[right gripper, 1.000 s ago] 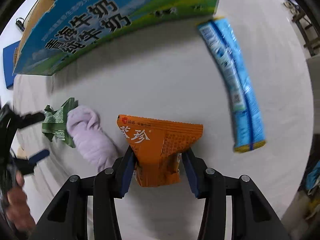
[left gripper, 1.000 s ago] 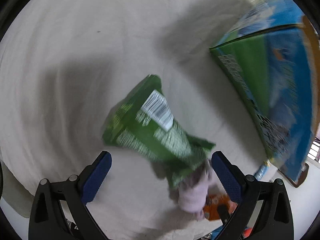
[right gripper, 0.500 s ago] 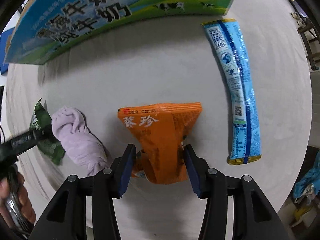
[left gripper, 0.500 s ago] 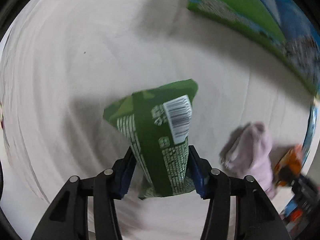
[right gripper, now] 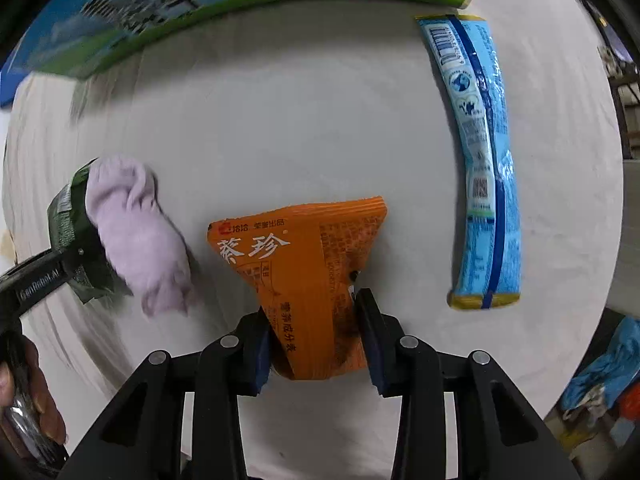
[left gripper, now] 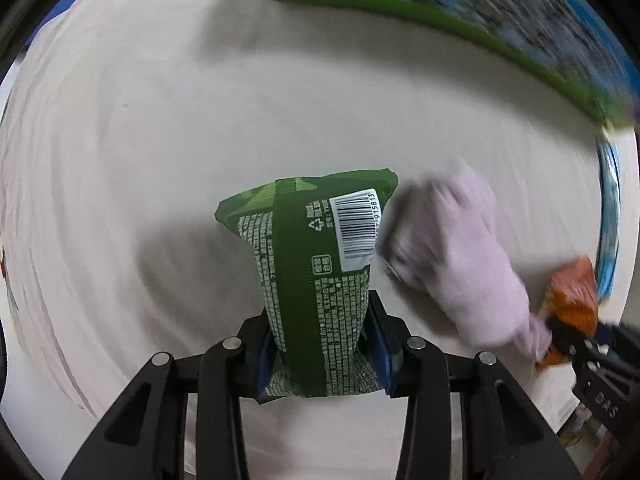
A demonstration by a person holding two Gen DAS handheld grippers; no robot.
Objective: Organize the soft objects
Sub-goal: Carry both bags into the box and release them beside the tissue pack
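My left gripper [left gripper: 320, 344] is shut on a green snack bag [left gripper: 316, 264] with a barcode label and holds it above the white cloth. My right gripper [right gripper: 316, 336] is shut on an orange snack bag [right gripper: 304, 272]. A rolled lilac sock [left gripper: 460, 264] lies on the cloth between the two bags; it also shows in the right wrist view [right gripper: 136, 232]. The green bag [right gripper: 68, 220] and left gripper show at the left of the right wrist view. The orange bag [left gripper: 572, 300] shows at the right of the left wrist view.
A large blue and green milk carton box [right gripper: 200, 0] stands at the back of the white cloth [right gripper: 320, 128]; it also shows in the left wrist view [left gripper: 440, 12]. A long light blue packet [right gripper: 476, 152] lies to the right. Clutter [right gripper: 600, 380] sits beyond the right edge.
My left gripper closed on the green bag and lifted it. Its view swung so the sock and orange bag now sit to the right. My right gripper still holds the orange bag.
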